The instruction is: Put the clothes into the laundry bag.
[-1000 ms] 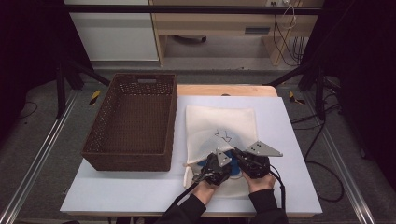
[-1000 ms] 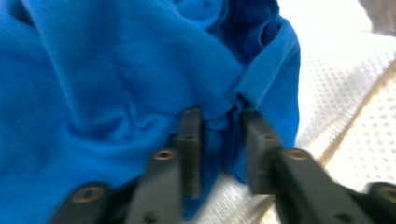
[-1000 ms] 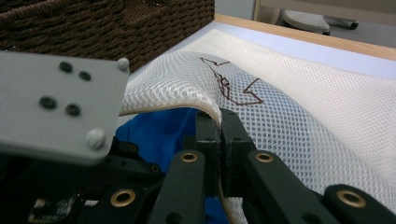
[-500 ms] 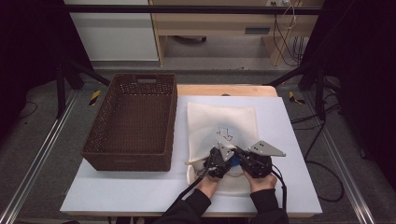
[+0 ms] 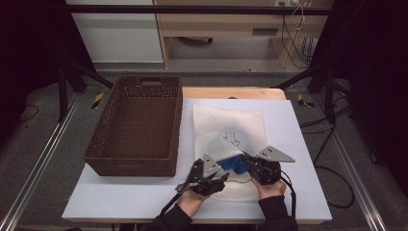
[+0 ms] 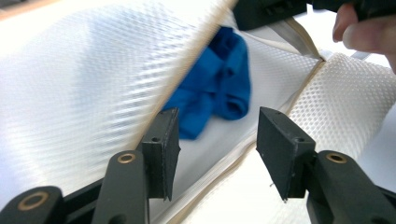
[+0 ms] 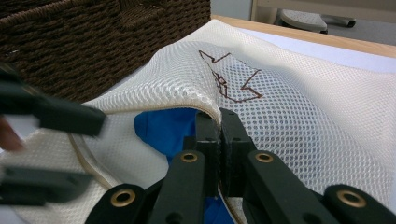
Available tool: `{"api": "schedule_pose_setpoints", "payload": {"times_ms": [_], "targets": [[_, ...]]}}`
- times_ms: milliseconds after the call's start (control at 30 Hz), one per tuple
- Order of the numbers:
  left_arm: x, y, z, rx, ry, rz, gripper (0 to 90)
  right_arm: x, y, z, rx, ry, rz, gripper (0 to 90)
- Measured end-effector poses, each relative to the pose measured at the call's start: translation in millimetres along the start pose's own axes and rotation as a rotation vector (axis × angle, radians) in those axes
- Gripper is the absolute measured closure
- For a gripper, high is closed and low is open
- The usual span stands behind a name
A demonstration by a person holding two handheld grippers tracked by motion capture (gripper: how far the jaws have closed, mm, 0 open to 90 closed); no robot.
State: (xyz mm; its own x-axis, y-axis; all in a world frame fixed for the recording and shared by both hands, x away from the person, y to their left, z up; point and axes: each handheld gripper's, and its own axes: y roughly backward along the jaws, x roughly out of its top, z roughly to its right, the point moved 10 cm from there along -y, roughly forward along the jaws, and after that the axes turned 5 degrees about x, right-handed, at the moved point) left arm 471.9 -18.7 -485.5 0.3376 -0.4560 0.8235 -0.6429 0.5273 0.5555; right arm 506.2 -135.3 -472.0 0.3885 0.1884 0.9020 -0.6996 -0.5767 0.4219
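Observation:
A white mesh bag (image 5: 231, 125) lies flat on the table with its mouth toward me. My right gripper (image 5: 246, 159) is shut on the upper rim of that mouth and holds it lifted (image 7: 219, 122). Inside the opening lies a crumpled blue cloth (image 5: 232, 163) (image 6: 219, 88) (image 7: 159, 128). My left gripper (image 5: 220, 178) is just outside the mouth at the front left. Its jaws (image 6: 217, 140) have just been opening and stand apart, with nothing pressed between the pads. The cloth sits a little beyond them, on the bag's lower layer (image 6: 327, 93).
A dark brown wicker basket (image 5: 130, 166) (image 7: 93, 37) stands empty to the left of the bag, close to its edge. The white table top (image 5: 298, 144) has bare room to the right and at the front left. A wooden shelf unit stands beyond the table.
My left gripper has drawn back out of the bag mouth toward the front left, risen a little and opened its jaws. The blue cloth now lies free inside. The right gripper kept still.

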Motion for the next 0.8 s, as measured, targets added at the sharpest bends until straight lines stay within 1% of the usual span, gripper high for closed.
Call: {"api": "schedule_pose_setpoints", "payload": {"times_ms": [33,67,100,133,167,200,233,267,300,367,400,433,500,533,567,600,633,667,700,733,767,800], "targets": [[-1.4,6.3,-6.1,0.023,-0.025,-0.009,48.4,-0.7,0.0,-0.7,0.004,0.000,-0.003,87.9],[-3.6,12.0,-11.2,0.030,-0.037,-0.016,48.4,-0.7,0.0,-0.7,0.004,0.000,-0.003,87.8],[-11.5,22.1,-22.3,0.032,-0.027,-0.034,48.5,-2.3,-0.2,-1.8,0.007,0.001,-0.012,87.2],[-15.8,27.2,-28.4,0.041,-0.022,-0.031,48.5,-3.8,-0.3,-2.3,0.008,0.001,-0.019,86.9],[-20.7,31.6,-32.9,0.041,-0.014,-0.024,48.5,-5.3,-0.2,-3.0,0.011,0.004,-0.023,86.5],[-20.7,31.6,-32.9,0.041,-0.014,-0.024,48.9,-5.3,-0.2,-3.0,0.011,0.004,-0.023,86.5],[-34.2,37.2,-38.4,0.046,-0.010,-0.044,49.1,-8.8,0.0,-4.0,0.018,0.008,-0.034,85.5],[-34.2,37.2,-38.4,0.046,-0.010,-0.044,49.1,-8.8,0.0,-4.0,0.018,0.008,-0.034,85.5],[-47.9,39.7,-41.3,0.054,-0.029,-0.069,48.9,-11.4,1.3,-4.7,0.020,0.009,-0.038,83.9],[-57.2,38.6,-43.3,0.062,-0.022,-0.067,47.1,-13.3,2.8,-6.1,0.025,0.007,-0.041,80.9],[-57.2,38.6,-43.3,0.062,-0.022,-0.067,45.4,-13.3,2.8,-6.1,0.025,0.007,-0.041,80.9],[-65.4,34.6,-44.1,0.044,-0.004,-0.083,44.2,-16.9,3.7,-7.2,0.030,0.012,-0.049,78.8],[-70.8,30.5,-46.1,0.033,0.027,-0.087,44.0,-21.7,3.4,-8.7,0.043,0.002,-0.065,74.1],[-70.8,30.5,-46.1,0.033,0.027,-0.087,44.6,-21.7,3.4,-8.7,0.043,0.002,-0.065,74.1],[-73.0,28.6,-47.5,0.033,0.033,-0.086,44.6,-24.1,3.2,-9.6,0.050,-0.008,-0.070,71.8],[-75.5,27.9,-49.7,0.036,0.020,-0.103,44.8,-25.7,2.9,-9.9,0.051,-0.007,-0.067,68.6],[-76.9,28.0,-54.2,0.046,0.032,-0.094,45.3,-28.6,2.8,-12.4,0.062,-0.008,-0.079,62.7],[-76.9,28.0,-54.2,0.046,0.032,-0.094,47.6,-28.6,2.8,-12.4,0.062,-0.008,-0.079,62.7],[-79.3,28.2,-58.1,0.056,0.027,-0.091,48.6,-28.8,5.0,-13.9,0.067,-0.003,-0.074,54.9],[-79.3,28.2,-58.1,0.056,0.027,-0.091,49.5,-28.8,5.0,-13.9,0.067,-0.003,-0.074,54.9],[-81.7,27.3,-58.9,0.045,0.041,-0.095,51.6,-28.3,9.7,-12.4,0.065,-0.005,-0.060,49.3],[-81.7,27.3,-58.9,0.045,0.041,-0.095,52.6,-28.3,9.7,-12.4,0.065,-0.005,-0.060,49.3]]}}
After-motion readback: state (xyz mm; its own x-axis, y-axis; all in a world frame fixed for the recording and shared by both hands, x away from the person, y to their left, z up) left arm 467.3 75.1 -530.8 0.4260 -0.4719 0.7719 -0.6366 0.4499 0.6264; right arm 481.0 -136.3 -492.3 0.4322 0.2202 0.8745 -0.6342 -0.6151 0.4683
